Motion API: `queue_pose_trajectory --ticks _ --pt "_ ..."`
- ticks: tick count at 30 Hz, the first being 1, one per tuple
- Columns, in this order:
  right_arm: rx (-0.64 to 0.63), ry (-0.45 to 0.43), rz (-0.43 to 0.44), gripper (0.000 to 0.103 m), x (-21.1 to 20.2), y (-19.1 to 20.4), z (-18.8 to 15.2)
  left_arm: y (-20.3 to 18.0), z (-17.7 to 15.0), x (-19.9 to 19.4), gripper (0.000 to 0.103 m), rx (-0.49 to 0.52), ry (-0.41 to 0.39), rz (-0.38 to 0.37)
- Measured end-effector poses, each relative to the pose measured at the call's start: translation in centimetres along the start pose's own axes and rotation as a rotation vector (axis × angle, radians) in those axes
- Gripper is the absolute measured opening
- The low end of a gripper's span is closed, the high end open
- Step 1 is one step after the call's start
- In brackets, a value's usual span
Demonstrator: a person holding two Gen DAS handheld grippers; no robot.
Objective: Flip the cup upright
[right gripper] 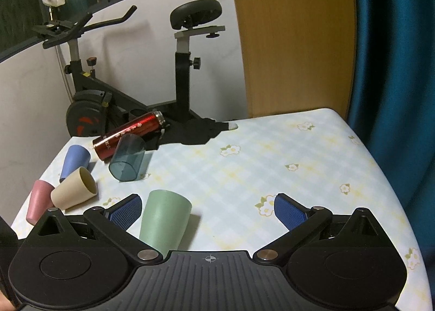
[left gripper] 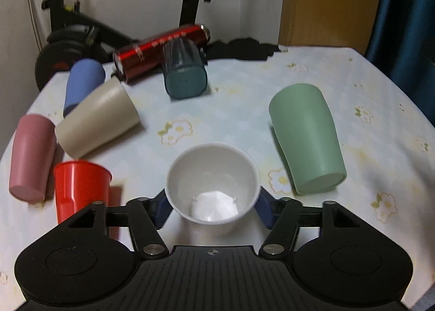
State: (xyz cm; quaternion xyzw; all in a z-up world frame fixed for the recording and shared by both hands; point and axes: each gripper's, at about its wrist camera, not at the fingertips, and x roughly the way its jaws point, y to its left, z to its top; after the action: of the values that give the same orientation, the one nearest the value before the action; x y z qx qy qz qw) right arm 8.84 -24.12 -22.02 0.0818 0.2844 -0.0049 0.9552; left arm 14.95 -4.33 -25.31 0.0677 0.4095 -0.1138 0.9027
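Observation:
My left gripper (left gripper: 212, 207) is shut on a white cup (left gripper: 213, 175), which stands mouth up between the blue pads, just above the tablecloth. A green cup (left gripper: 307, 137) stands mouth down to its right; it also shows in the right wrist view (right gripper: 163, 221). My right gripper (right gripper: 208, 211) is open and empty, with the green cup just inside its left finger (right gripper: 126, 211).
A red plastic cup (left gripper: 80, 188) stands upright at the left. Pink (left gripper: 31, 156), beige (left gripper: 98, 121), blue (left gripper: 81, 82) and teal (left gripper: 185, 72) cups lie on their sides. A red flask (left gripper: 160, 53) lies at the back beside a black cloth (right gripper: 195, 131). The table edge (right gripper: 380, 164) runs at right.

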Motion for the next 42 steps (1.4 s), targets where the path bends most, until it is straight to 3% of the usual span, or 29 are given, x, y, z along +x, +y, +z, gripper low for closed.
queue_pose_trajectory --ticks 6,10,21,27,37,42 --pt "0.002 -0.016 0.008 0.103 -1.0 0.2 0.4 1.0 0.2 -0.9 0.083 -0.078 0.101 -0.04" --pt "0.005 -0.024 0.015 0.103 -1.8 0.6 0.4 1.6 0.5 -1.7 0.084 -0.112 0.154 -0.036" --pt "0.007 -0.04 0.035 0.103 -4.2 1.3 0.7 2.5 1.0 -5.1 0.084 -0.143 0.15 -0.032" --pt "-0.026 -0.041 0.041 0.103 -6.1 2.6 1.3 3.1 2.4 -10.8 0.085 -0.139 -0.02 0.022" --pt "-0.036 -0.159 0.066 0.103 -11.5 4.5 3.3 2.9 3.3 -21.9 0.097 -0.122 -0.463 0.142" --pt "-0.046 -0.19 0.081 0.103 -13.1 5.3 4.0 2.6 3.4 -24.6 0.103 -0.146 -0.583 0.154"
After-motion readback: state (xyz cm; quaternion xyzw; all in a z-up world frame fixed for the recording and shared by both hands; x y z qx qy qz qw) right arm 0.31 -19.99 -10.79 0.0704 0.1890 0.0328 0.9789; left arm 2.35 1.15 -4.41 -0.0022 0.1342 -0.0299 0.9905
